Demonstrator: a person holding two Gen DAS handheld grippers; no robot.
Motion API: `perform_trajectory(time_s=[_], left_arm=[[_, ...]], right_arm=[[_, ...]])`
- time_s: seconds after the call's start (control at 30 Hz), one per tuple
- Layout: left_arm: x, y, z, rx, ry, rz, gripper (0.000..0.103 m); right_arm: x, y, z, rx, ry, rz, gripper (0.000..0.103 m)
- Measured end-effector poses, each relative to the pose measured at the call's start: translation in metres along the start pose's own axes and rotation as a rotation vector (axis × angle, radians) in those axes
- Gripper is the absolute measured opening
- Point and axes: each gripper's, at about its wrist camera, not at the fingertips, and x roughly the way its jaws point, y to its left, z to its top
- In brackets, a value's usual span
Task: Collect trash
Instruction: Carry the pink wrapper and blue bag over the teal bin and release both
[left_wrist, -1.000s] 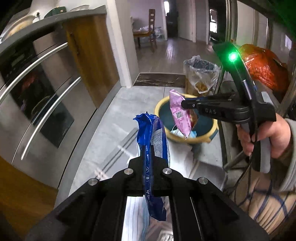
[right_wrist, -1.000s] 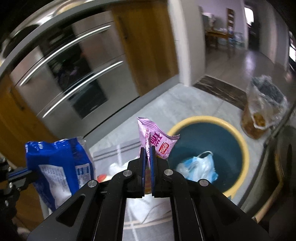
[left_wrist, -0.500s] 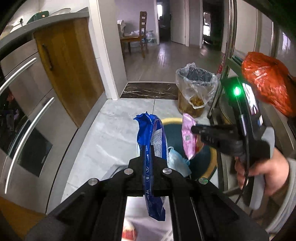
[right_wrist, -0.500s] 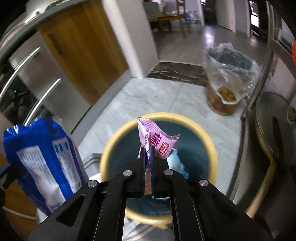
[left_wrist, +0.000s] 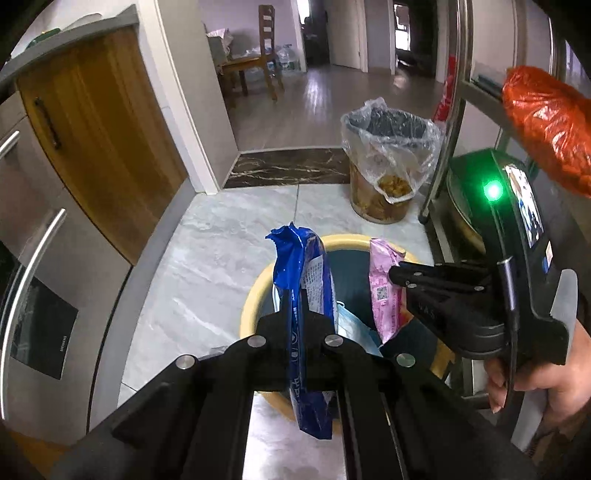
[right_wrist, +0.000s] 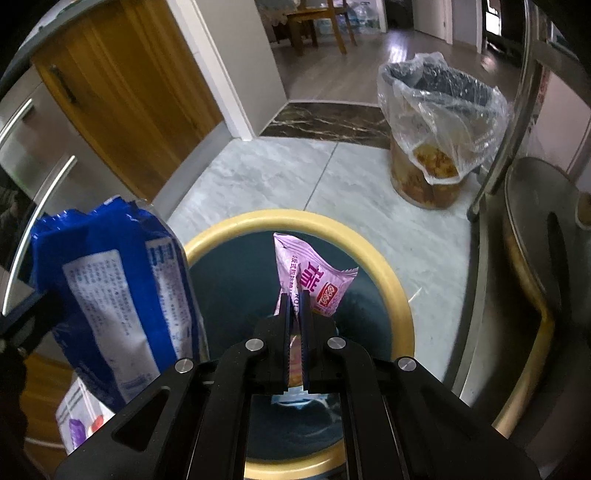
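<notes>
My L gripper (left_wrist: 295, 295) clamps blue bag (left_wrist: 306, 273); R gripper (right_wrist: 294, 299) clamps pink wrapper (right_wrist: 314, 277). Both now over bin (right_wrist: 391, 280), previously short of it.

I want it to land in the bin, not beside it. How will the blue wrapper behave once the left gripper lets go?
The blue wrapper looks thin, crinkled, probably light, so it may flutter rather than drop straight. It hangs limp below the left gripper, suggesting floppiness. It is above the yellow-rimmed bin, so it likely lands inside.

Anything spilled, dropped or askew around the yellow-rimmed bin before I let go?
Nothing stands out. The blue wrapper and pink wrapper are each clamped in a claw over the yellow-rimmed bin; the floor beside it shows no spill.
</notes>
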Motion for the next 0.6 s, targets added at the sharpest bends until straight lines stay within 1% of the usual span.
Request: perform_trajectory(time_s=[0.07,0.13,0.23,0.27,0.37,0.4,0.43,0.47,0.5,0.53,0.6], left_arm=[[0.005,-0.004,0.000,0.010,0.008,-0.004,0.003],[0.009,-0.006,0.000,0.014,0.015,0.000,0.003],[0.010,-0.001,-0.004,-0.009,0.012,0.007,0.005],[0.010,0.001,-0.006,-0.017,0.015,0.004,0.005],[0.009,0.004,-0.009,-0.034,0.022,0.014,0.006],[0.007,0.005,-0.010,-0.040,0.024,0.018,0.008],[0.005,0.007,-0.013,-0.051,0.023,0.026,0.017],[0.001,0.009,-0.015,-0.065,0.020,0.027,0.022],[-0.004,0.011,-0.017,-0.076,0.015,0.029,0.031],[-0.007,0.013,-0.019,-0.081,0.010,0.033,0.037],[-0.015,0.015,-0.024,-0.084,0.003,0.046,0.045]], right_arm=[[0.003,0.000,0.000,-0.003,0.006,0.001,0.007],[0.006,0.001,0.001,-0.009,0.013,0.004,0.011],[0.009,0.001,0.002,-0.015,0.018,0.006,0.014],[0.009,0.002,0.002,-0.021,0.017,0.008,0.016],[0.008,0.001,0.002,-0.025,0.016,0.011,0.028],[0.006,0.000,0.002,-0.024,0.014,0.012,0.030],[0.005,0.000,0.002,-0.029,0.010,0.006,0.032],[0.004,0.000,0.002,-0.035,0.005,0.001,0.036],[0.002,0.000,0.001,-0.041,0.002,-0.001,0.043],[0.001,0.001,0.001,-0.046,-0.001,-0.003,0.047],[-0.004,0.001,0.000,-0.062,-0.013,-0.014,0.061]])
